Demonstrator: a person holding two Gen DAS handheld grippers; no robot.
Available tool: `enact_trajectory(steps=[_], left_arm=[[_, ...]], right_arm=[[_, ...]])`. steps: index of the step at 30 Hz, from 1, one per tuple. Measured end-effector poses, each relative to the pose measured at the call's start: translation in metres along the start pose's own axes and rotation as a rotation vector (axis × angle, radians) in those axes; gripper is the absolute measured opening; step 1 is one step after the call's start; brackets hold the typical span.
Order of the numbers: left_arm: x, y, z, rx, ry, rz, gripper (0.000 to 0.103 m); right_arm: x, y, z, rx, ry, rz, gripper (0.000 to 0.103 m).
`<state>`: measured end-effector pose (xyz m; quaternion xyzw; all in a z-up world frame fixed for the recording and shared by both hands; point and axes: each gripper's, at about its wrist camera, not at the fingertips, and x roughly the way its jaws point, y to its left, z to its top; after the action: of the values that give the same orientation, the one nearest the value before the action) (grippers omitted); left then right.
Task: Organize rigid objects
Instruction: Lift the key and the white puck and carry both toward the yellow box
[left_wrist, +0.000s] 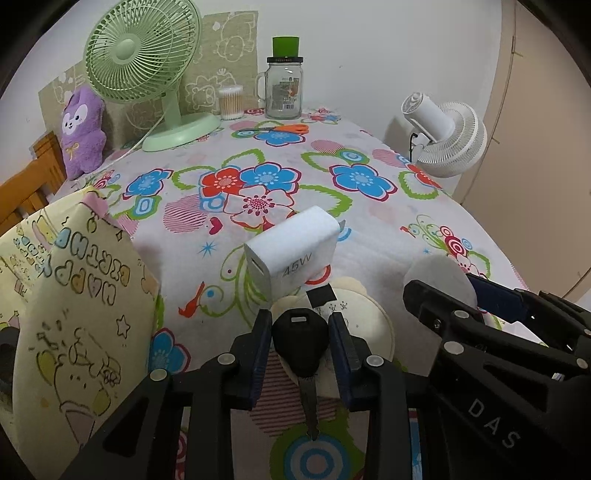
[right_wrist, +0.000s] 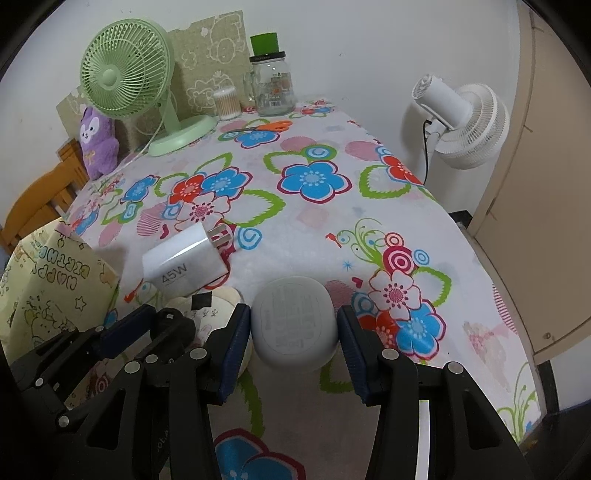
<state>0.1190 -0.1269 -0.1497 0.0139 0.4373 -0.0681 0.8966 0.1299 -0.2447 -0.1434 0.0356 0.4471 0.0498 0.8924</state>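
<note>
Black-headed key (left_wrist: 300, 341) is sitting pinched between the blue pads of the left gripper (left_wrist: 300, 345), its metal blade pointing back toward the camera above the flowered tablecloth (left_wrist: 369, 221). Taking the white 45W charger (left_wrist: 293, 256) as the landmark: a yellow gift bag (left_wrist: 74, 295) printed with cartoon lettering is standing to its left at the table's near edge. Just in front of the charger, under the left gripper, a cream round object (left_wrist: 369, 325) is lying on the cloth; what it is I cannot tell. To the charger's right, the right gripper (right_wrist: 294, 334) is closing its jaws on a pale rounded case (right_wrist: 295, 325), both pads pressing against its sides.

Far behind the charger, along the wall, a purple plush toy (left_wrist: 81, 133) is leaning at the left, a green desk fan (left_wrist: 140, 59) is standing beside it, then a tub of cotton swabs (left_wrist: 231, 102) and a glass jar (left_wrist: 283, 88) with a green cap. Orange-handled scissors (left_wrist: 277, 129) are lying just in front of the jar. Off the table's far right edge, a white fan (left_wrist: 443, 136) is tilting downward.
</note>
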Motion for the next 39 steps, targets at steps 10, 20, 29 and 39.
enact_trajectory(steps=[10, 20, 29, 39], left_arm=[[-0.016, -0.001, -0.006, 0.003, -0.005, -0.01, 0.031], [-0.036, -0.002, -0.01, 0.004, -0.032, -0.006, 0.031], [-0.057, 0.001, -0.008, 0.008, -0.065, 0.0, 0.031], [-0.078, 0.004, -0.007, 0.013, -0.09, 0.012, 0.031]], right_arm=[[-0.016, 0.005, -0.009, -0.001, -0.011, -0.004, 0.052], [-0.036, 0.012, -0.011, -0.002, -0.038, -0.01, 0.052], [-0.059, 0.02, -0.01, -0.007, -0.074, -0.011, 0.052], [-0.078, 0.028, -0.01, -0.007, -0.101, 0.004, 0.052]])
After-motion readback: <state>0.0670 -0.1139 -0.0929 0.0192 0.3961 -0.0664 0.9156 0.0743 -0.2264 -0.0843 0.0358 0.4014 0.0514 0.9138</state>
